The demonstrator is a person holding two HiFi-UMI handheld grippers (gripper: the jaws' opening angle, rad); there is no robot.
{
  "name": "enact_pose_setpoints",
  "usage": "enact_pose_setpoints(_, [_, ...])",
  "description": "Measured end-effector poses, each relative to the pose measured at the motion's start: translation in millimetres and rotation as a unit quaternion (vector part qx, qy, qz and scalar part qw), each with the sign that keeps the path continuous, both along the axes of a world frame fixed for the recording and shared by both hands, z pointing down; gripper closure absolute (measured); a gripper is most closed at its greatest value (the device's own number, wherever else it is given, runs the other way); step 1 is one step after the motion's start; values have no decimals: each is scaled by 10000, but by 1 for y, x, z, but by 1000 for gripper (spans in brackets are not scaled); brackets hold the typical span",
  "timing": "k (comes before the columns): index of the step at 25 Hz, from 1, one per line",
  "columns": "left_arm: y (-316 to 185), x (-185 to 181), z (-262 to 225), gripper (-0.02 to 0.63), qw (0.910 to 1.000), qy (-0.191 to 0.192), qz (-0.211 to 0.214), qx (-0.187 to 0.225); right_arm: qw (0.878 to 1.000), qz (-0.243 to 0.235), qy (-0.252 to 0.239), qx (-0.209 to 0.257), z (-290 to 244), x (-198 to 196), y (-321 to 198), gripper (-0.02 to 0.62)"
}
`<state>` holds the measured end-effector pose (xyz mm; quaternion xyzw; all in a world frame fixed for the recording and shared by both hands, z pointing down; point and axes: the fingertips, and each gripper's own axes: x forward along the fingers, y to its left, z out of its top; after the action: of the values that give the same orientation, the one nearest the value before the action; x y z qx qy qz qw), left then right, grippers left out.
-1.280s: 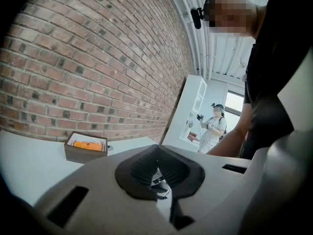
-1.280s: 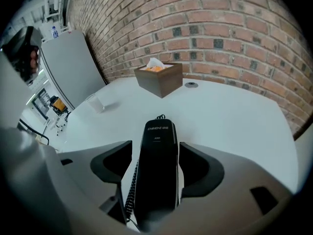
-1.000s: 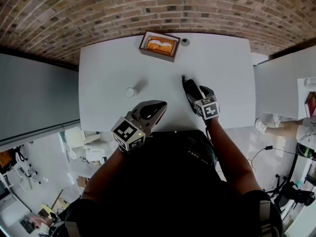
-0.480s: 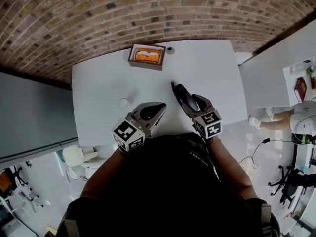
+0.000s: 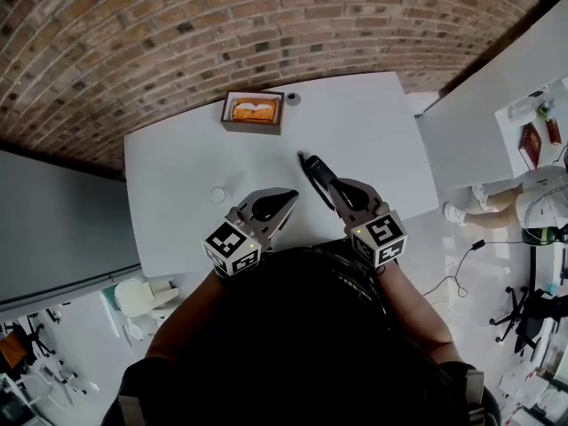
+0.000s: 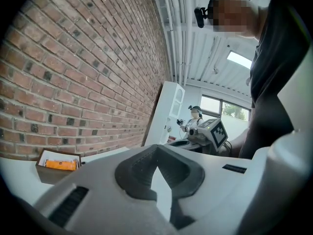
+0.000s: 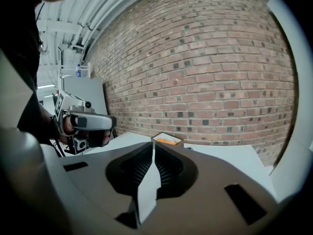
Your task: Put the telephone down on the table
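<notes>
Hidden: the phone's [image 5: 311,168] near end lies under the right gripper [image 5: 337,186], so we cannot make out its full shape.
Phone: on the table [image 5: 382,131], right of centre, in neither gripper's jaws.
Views: we see the phone only from the head; both gripper views pass over it to the brick wall.
Right gripper: tilted slightly down; its jaws have just been closing and now meet on nothing.
Left gripper [image 5: 287,200]: level at the near edge, jaws together, empty.
</notes>
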<state>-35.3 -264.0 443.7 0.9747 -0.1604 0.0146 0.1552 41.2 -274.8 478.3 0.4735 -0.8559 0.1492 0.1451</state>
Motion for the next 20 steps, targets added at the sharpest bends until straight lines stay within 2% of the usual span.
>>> enact_pose_setpoints(5, [6, -2, 2, 600, 10000, 42, 48, -37, 9996, -193, 173, 66, -7, -13, 12, 578])
enact_pose_setpoints(13, [24, 12, 2, 600, 9999, 140, 76, -58, 9991, -250, 305, 158, -20, -6, 33, 580])
enact_pose_setpoints(20, [42, 35, -7, 600, 9999, 111, -28, -71, 9989, -374, 141, 256, -34, 12, 48, 580])
